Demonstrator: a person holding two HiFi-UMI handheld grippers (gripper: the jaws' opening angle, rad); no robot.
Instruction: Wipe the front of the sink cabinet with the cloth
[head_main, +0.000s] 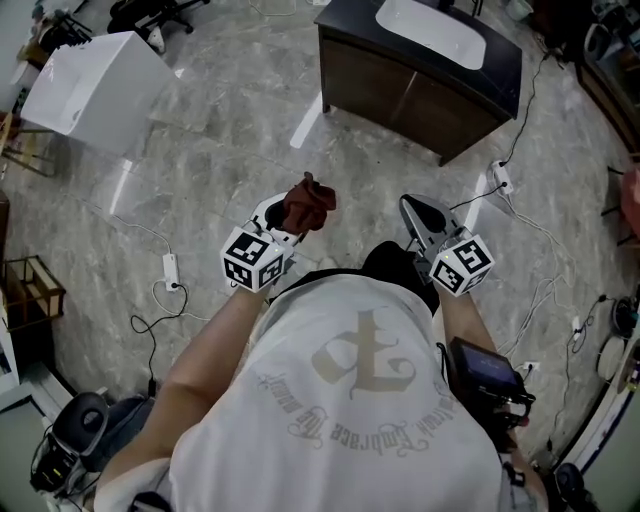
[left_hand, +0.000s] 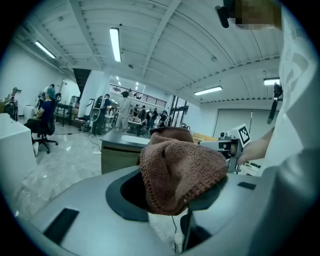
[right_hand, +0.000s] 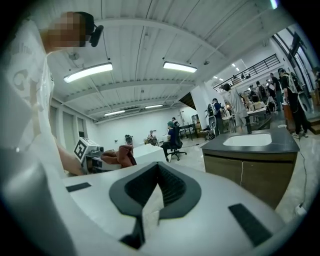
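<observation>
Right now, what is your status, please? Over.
Left gripper: jaws shut on knitted brown cloth. Right gripper: jaws together, empty. Dark wooden sink cabinet ahead, not touched yet. White power strip on floor near its corner.

Under both pairs of jaws we see a grey marbled floor (head_main: 220, 130), glossy with streaks of light. Well off to the left of the jaws of the left gripper (head_main: 292, 220) stands a white block (head_main: 95, 80). High above them, strip lights (left_hand: 115, 44) run along a white ribbed ceiling (left_hand: 165, 55). Far ahead of the jaws of the right gripper (head_main: 412, 210) we make out an office chair (right_hand: 176, 145) before a white wall (right_hand: 130, 127), and up to their right a railed gallery (right_hand: 257, 67).
</observation>
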